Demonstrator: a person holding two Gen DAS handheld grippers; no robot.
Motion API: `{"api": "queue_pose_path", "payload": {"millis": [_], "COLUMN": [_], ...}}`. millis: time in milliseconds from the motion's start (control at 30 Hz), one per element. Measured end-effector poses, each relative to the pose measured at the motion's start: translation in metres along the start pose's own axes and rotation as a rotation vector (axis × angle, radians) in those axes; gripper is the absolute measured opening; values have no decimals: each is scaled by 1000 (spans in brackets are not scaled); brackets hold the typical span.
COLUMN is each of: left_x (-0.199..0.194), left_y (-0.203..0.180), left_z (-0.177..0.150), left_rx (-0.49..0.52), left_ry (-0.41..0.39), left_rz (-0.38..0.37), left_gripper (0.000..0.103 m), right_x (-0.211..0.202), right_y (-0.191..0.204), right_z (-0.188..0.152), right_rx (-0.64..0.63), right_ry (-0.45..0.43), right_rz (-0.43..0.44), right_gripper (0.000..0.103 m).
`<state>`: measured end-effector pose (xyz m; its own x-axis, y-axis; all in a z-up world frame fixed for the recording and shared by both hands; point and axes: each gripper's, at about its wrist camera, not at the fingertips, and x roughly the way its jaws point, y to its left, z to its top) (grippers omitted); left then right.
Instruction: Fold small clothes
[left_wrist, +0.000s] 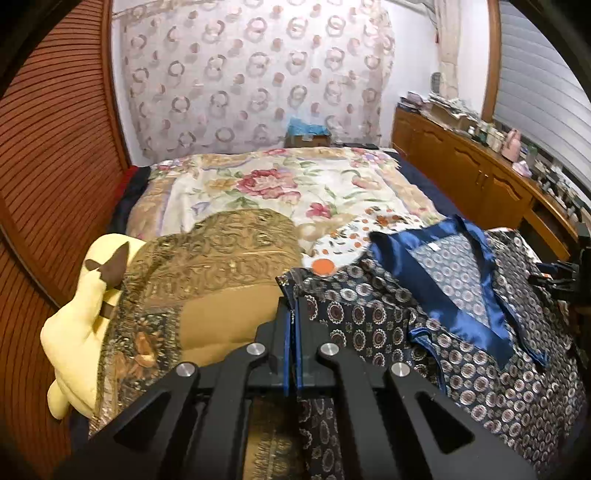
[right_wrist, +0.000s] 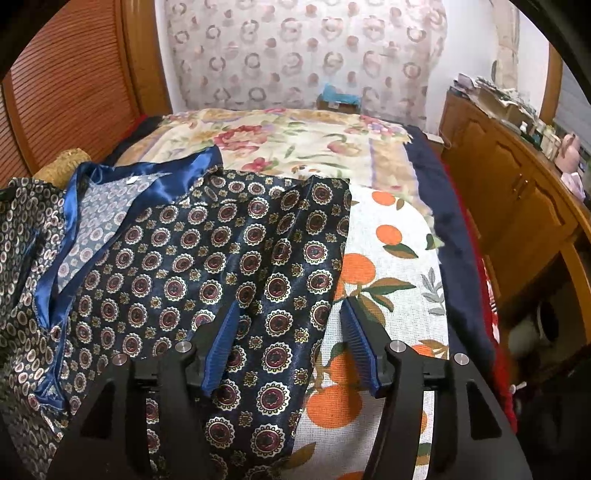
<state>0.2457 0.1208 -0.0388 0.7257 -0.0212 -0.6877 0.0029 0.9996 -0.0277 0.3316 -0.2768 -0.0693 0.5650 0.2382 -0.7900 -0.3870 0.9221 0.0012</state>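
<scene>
Satin medallion-print garment (right_wrist: 207, 266), left tool (left_wrist: 294, 314) clenched on its edge, right tool (right_wrist: 288, 314) released.

Left gripper (left_wrist: 294, 314): pointed forward and down, blue pads pressed flat together along their whole length, black finger arms drawn in close and nearly parallel, linkage bars fanning out toward the camera. A strip of patterned cloth (left_wrist: 317, 435) pinched in the closed jaws and hanging below them.

Right gripper (right_wrist: 290, 314): tilted more steeply downward, jaws parted to a middling gap, ribbed blue pads (right_wrist: 360, 347) angled apart in a V. Nothing pinched between them.
</scene>
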Motion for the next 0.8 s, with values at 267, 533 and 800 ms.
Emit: {"api": "queue_pose_path", "payload": {"millis": [267,533,800], "left_x": [7,8,6], "left_y": [9,4,4], "left_z": [-6,-7,-7], "left_rx": [-26,-14,-17], "left_ry": [4,-5,-26], "left_rz": [25,19,23], "left_gripper": [0,0,0], "right_x": [6,21,-5], "right_y": [-4,1,-28], "right_z": [26,35,43], "right_rx": [-1,-66,-85], "right_ry": [-8,23,-23], "right_rz": [33,-3,-74], "right_gripper": [58,9,0]}}
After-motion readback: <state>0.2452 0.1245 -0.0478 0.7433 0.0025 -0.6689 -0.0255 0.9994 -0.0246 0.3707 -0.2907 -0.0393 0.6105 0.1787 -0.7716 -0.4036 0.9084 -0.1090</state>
